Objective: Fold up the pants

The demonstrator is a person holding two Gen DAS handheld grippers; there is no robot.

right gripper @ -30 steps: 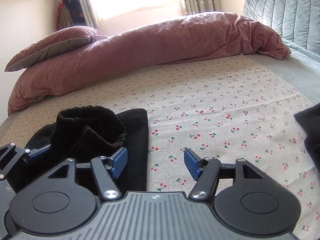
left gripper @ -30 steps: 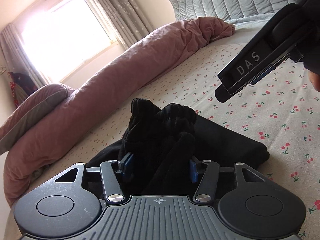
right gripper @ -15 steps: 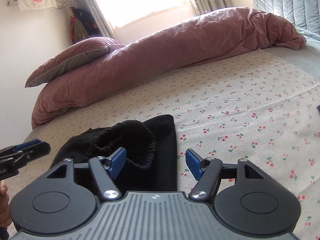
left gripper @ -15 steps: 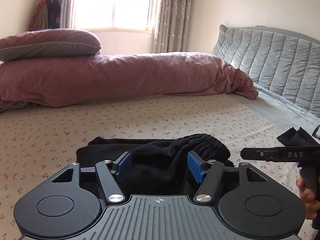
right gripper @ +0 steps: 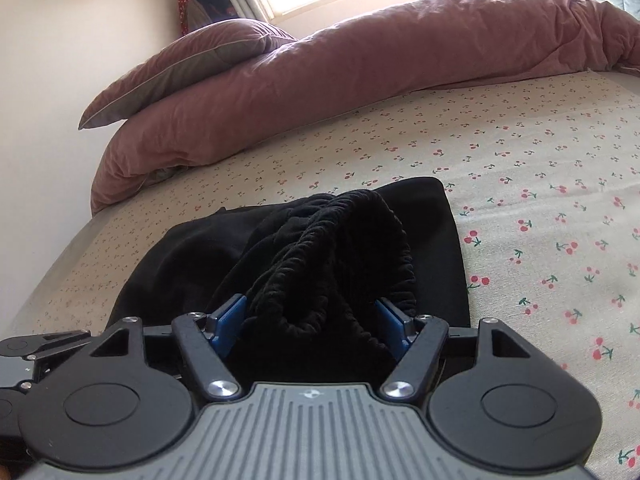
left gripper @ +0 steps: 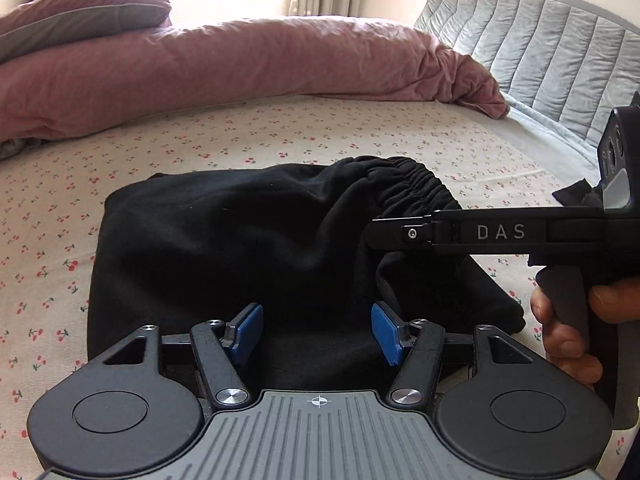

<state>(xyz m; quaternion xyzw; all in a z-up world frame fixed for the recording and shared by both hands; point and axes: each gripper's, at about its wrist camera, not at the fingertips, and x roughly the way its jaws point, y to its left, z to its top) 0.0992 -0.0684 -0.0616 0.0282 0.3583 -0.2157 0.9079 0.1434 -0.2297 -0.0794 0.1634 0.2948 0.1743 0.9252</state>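
Moved: both claws have come in over the folded black fleece pants, which a second ago stood bunched up between the left claw's pads and now lie lower on the bed.
Left claw: its blue pads stand moderately apart over the near edge of the pants; black cloth lies between and below them, and neither pad can be seen pressing on it.
Right claw: its jaws have just been opening; the gathered elastic waistband of the pants sits bunched between the blue pads, and whether the pads press on it cannot be told.
Right claw from the left view: its black arm lettered DAS reaches across just in front of the waistband, with the person's hand wrapped round the handle.
Pants: folded to a rough rectangle on the cream cherry-print bedsheet, waistband end raised and rumpled, the rest flat.
Beyond the pants: a long dusty-pink duvet roll lies across the bed, with a pink and grey pillow on its left end.
Right of the pants: a grey quilted headboard, and a small dark cloth lying well apart on the sheet.
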